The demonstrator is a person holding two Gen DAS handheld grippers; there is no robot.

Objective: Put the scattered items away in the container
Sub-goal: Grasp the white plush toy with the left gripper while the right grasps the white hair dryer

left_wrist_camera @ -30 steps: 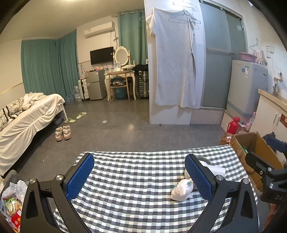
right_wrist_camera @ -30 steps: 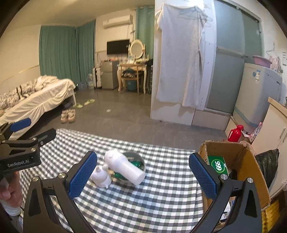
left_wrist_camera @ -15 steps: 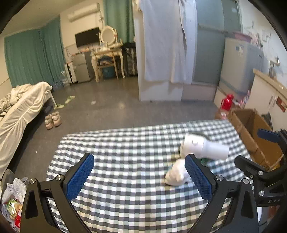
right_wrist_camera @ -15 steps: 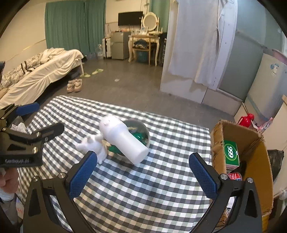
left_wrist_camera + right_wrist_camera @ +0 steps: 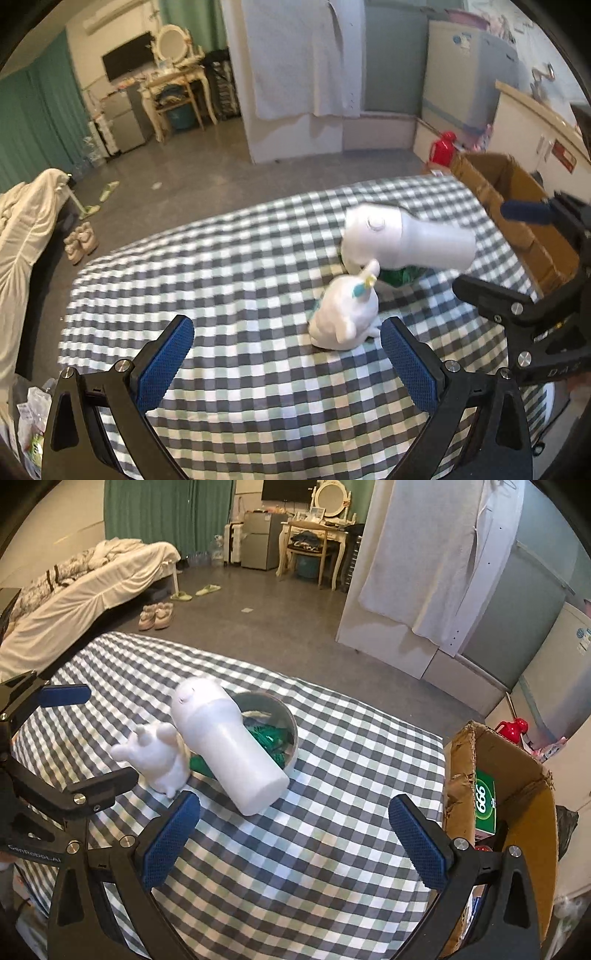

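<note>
Jaws: both stood wide apart and empty; left gripper (image 5: 284, 354), right gripper (image 5: 293, 829).
Change: over the last second both wrist views had tipped from the room down onto the table and drawn nearer the items. Judged as an approach under way, no grasp begun.
Nearest item: small white rabbit-like figurine with a teal and yellow mark (image 5: 345, 314) lay on the green-and-white checked tablecloth (image 5: 221, 280), just ahead of the left gripper's right pad, not yet between the pads.
Next item: white plastic tumbler with a rounded face-like cap (image 5: 229, 746) lay on its side, touching the figurine and leaning on the rim of the round metal bowl holding green scraps (image 5: 284, 716).
Container: open brown cardboard box (image 5: 537, 805) stood off the table's right edge, a green carton marked 999 (image 5: 484, 805) already inside.
Status: three items remained outside the box; figurine appeared the likeliest first pick for the left side.
</note>
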